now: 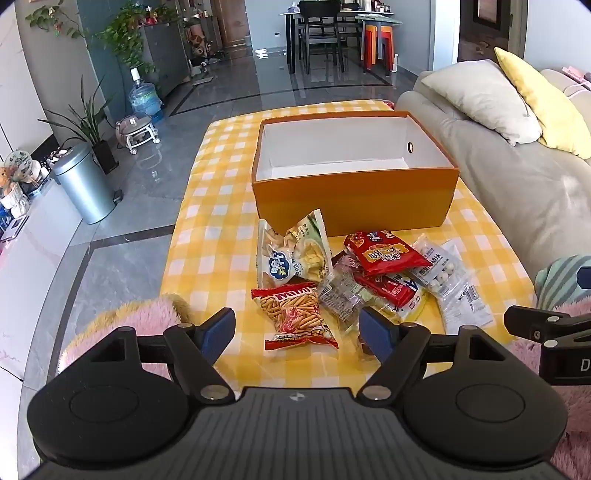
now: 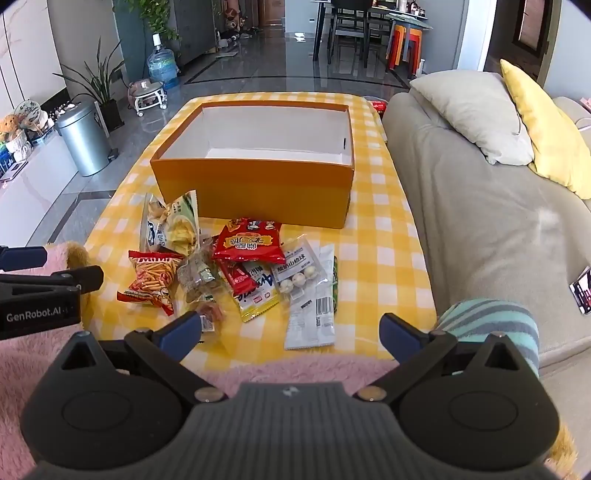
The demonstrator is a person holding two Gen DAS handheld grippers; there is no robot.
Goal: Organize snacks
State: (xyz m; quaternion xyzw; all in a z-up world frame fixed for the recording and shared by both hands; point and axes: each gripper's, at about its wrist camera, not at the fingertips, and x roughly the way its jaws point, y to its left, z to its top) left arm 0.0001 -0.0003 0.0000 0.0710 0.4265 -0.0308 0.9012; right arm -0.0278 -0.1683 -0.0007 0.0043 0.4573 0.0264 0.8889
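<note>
Left tongs (image 1: 297,332) gape empty, stick bag (image 1: 295,315) dead ahead between the tips, long axis running away toward box (image 1: 354,201). Right tongs (image 2: 290,334) gape empty too, over the white packet (image 2: 308,314); left is nearer the pile on the bench (image 1: 214,236).

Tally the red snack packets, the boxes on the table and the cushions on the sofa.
Red snack packets: 3
Orange box: 1
Sofa cushions: 2
Total: 6

Place: home living room | right: sofa (image 1: 517,177) with cushions (image 1: 484,99) | far: dining table (image 1: 340,18), chairs | left: houseplants (image 1: 88,122), water jug (image 1: 144,96)
</note>
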